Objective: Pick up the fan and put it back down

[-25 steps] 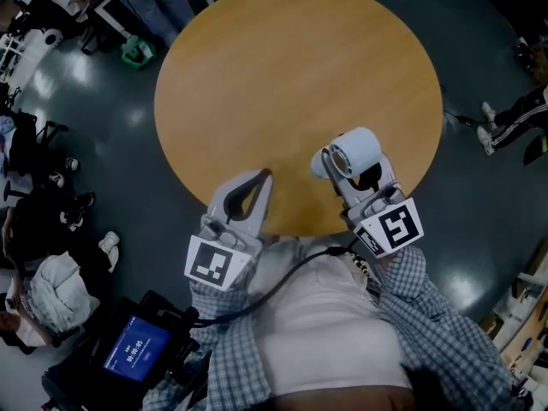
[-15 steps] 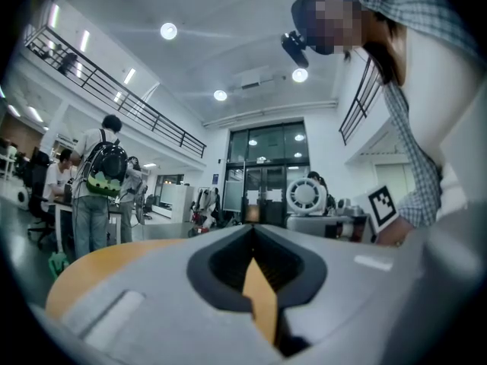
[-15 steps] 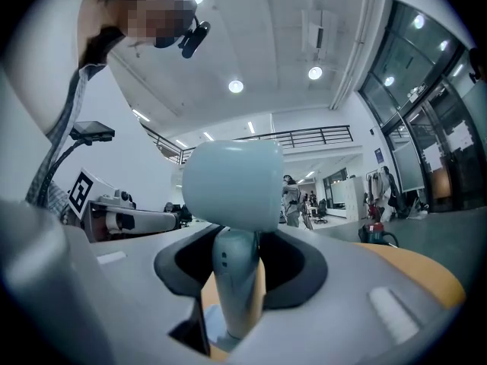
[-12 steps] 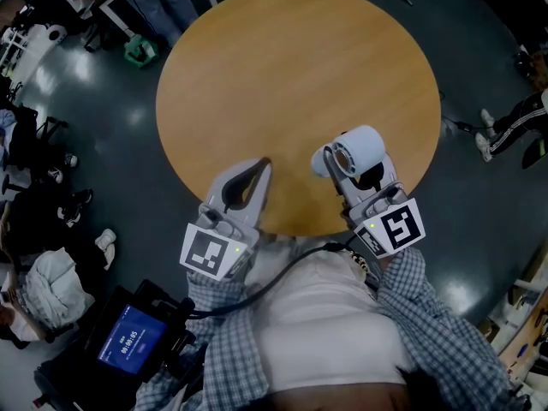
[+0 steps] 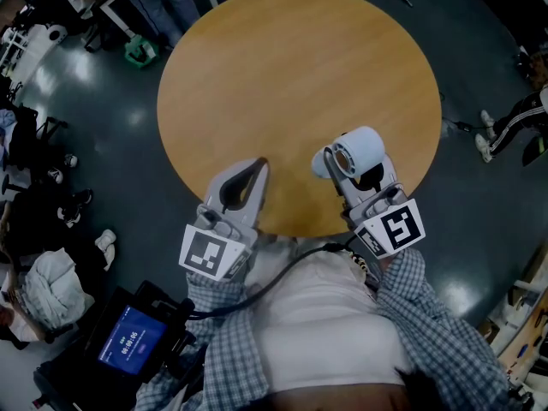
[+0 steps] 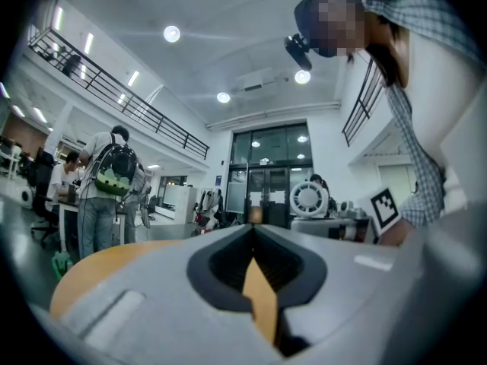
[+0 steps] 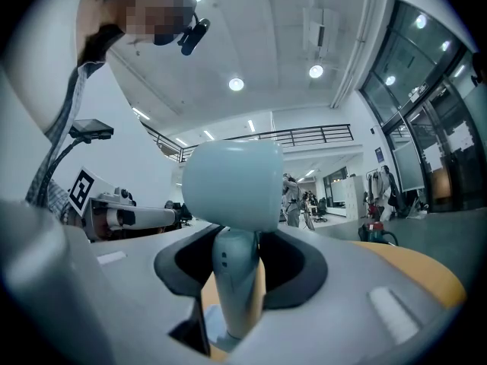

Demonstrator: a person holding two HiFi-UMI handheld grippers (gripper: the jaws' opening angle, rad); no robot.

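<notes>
A small pale-blue desk fan (image 5: 355, 152) stands near the front edge of the round wooden table (image 5: 291, 67). My right gripper (image 5: 341, 175) is shut on its stem. In the right gripper view the stem (image 7: 234, 276) is clamped between the jaws, and the rounded fan head (image 7: 231, 184) rises above them. I cannot tell whether the base touches the table. My left gripper (image 5: 260, 164) lies beside it to the left, shut with nothing in it; its tips (image 6: 253, 227) meet. From the left gripper view the fan (image 6: 309, 198) faces me.
People stand and sit around desks (image 5: 51, 7) at the far left. A green object (image 5: 137, 51) lies on the dark floor near the table. A screen (image 5: 133, 347) glows at the lower left. A seated person's legs (image 5: 514, 118) reach in from the right.
My left gripper has shifted slightly to the left. The right gripper and the fan have stayed put.
</notes>
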